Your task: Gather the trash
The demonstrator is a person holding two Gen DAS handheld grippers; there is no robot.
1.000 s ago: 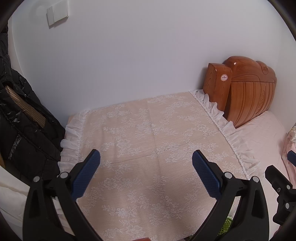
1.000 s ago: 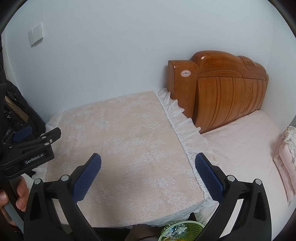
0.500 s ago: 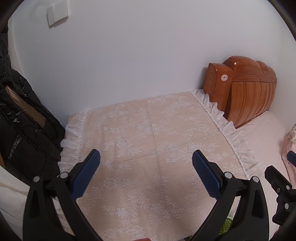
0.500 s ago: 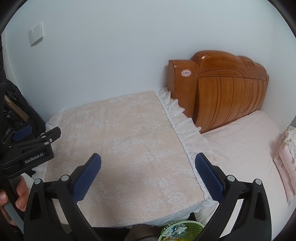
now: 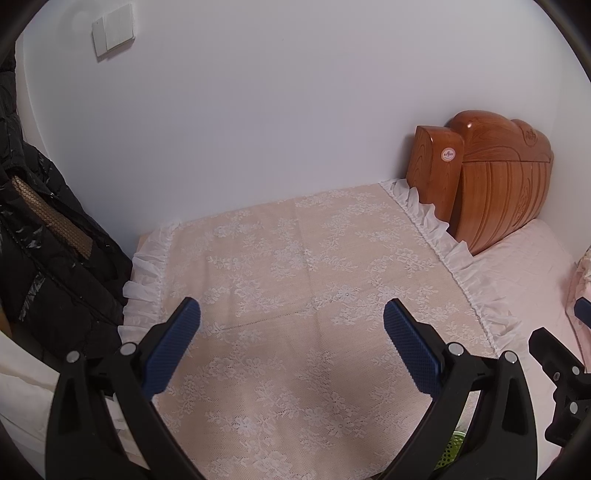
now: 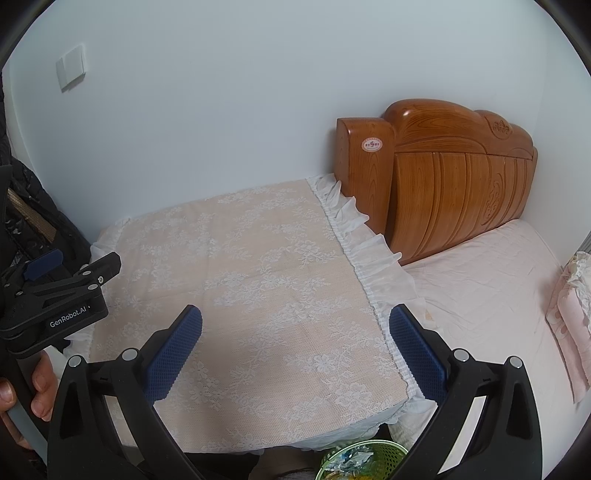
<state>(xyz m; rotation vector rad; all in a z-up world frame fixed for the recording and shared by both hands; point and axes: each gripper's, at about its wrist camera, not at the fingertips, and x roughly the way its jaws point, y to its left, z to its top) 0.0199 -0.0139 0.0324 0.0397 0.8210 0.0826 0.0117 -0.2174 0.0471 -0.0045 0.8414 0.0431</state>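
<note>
A green mesh waste basket (image 6: 364, 459) with crumpled wrappers inside sits on the floor below the nightstand's front edge; a sliver of the basket (image 5: 452, 448) shows in the left wrist view. My left gripper (image 5: 291, 325) hangs open over the lace-covered nightstand top (image 5: 306, 295), nothing between its blue pads. My right gripper (image 6: 295, 332) is open too, above the same lace cloth (image 6: 240, 266) near its right frilled edge. No loose trash shows on the cloth. The left gripper (image 6: 55, 291) appears at the left edge of the right wrist view, held by a hand (image 6: 37, 387).
A carved wooden headboard (image 6: 443, 181) stands right of the nightstand, with a pink bed sheet (image 6: 487, 295) and folded pink bedding (image 6: 572, 317) beyond. A black padded jacket (image 5: 48, 251) hangs at the left. White wall with a light switch (image 5: 112, 35) is behind.
</note>
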